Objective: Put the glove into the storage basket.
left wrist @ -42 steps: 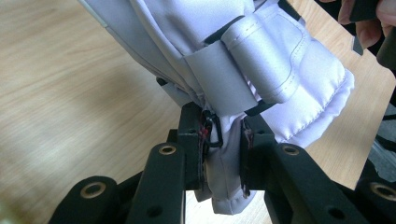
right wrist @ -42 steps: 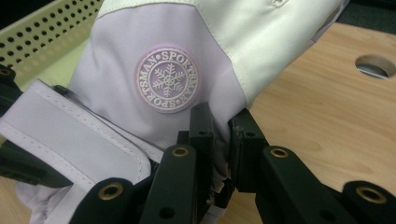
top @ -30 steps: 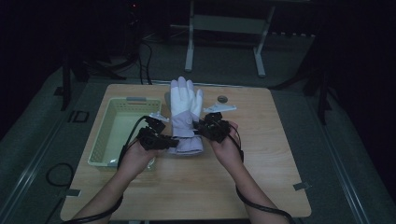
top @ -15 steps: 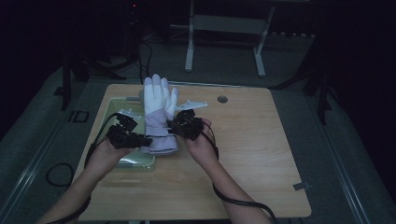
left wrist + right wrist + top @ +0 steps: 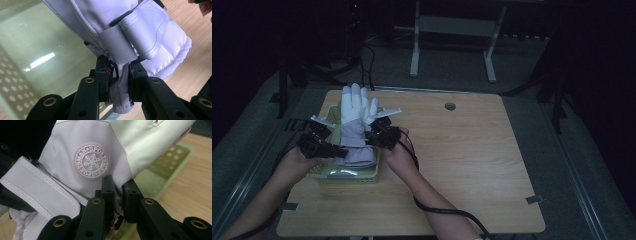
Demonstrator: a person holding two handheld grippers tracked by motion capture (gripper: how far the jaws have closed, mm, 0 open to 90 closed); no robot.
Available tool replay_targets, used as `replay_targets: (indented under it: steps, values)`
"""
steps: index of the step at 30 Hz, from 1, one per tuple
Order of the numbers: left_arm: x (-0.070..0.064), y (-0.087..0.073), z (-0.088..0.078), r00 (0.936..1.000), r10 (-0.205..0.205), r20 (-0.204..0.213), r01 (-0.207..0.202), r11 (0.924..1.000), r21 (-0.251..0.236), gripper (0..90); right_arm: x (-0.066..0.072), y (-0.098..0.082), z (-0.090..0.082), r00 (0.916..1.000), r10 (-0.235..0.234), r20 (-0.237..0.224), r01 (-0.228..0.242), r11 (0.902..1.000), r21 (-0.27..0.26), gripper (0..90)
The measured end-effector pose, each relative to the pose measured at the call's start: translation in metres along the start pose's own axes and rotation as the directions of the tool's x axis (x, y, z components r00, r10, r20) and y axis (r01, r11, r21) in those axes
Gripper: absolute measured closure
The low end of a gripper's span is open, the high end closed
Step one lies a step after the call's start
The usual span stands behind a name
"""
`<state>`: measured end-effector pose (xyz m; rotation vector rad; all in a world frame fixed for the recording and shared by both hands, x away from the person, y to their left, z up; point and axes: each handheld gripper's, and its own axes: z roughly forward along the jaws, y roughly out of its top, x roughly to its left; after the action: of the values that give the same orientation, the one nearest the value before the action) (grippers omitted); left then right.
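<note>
High view: we hold the glove (image 5: 354, 125) over the green tray (image 5: 330, 173) at the desk's (image 5: 472, 165) left side, fingers pointing far. The left claw (image 5: 338, 150) is clamped on the cuff's edge, the right claw (image 5: 373, 136) on its other side. The glove hangs above the tray, not yet in it. Lowering it and letting go are left, we judge.
</note>
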<state>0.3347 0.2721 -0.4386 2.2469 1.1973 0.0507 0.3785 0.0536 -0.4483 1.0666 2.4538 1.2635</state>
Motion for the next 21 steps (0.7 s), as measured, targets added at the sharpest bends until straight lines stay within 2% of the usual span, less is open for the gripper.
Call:
replay_targets:
  steps: [4, 9, 12, 17, 21]
  values:
    - [0.017, -0.007, 0.015, 0.9992, -0.032, 0.024, 0.031, 0.9989, 0.034, 74.5, 0.001, -0.005, 0.021, 0.9997, 0.023, 0.01, -0.024, 0.9987, 0.045, 81.1]
    - [0.029, -0.016, 0.038, 0.9957, -0.072, 0.058, 0.067, 0.995, 0.075, 74.4, -0.001, -0.015, 0.042, 0.9994, 0.019, 0.031, -0.022, 0.9918, 0.126, 81.0]
    - [0.033, -0.018, 0.047, 0.995, -0.087, 0.049, 0.081, 0.9912, 0.104, 74.3, 0.0, -0.019, 0.051, 0.9988, 0.002, 0.05, -0.01, 0.9862, 0.165, 80.9]
    - [0.036, -0.019, 0.057, 0.9916, -0.122, 0.042, 0.114, 0.98, 0.163, 74.1, 0.001, -0.023, 0.061, 0.9984, -0.008, 0.056, -0.005, 0.9737, 0.228, 80.2]
    - [0.037, -0.022, 0.064, 0.9917, -0.128, 0.012, 0.124, 0.9742, 0.189, 73.9, 0.001, -0.026, 0.067, 0.9985, -0.005, 0.055, -0.01, 0.964, 0.266, 78.2]
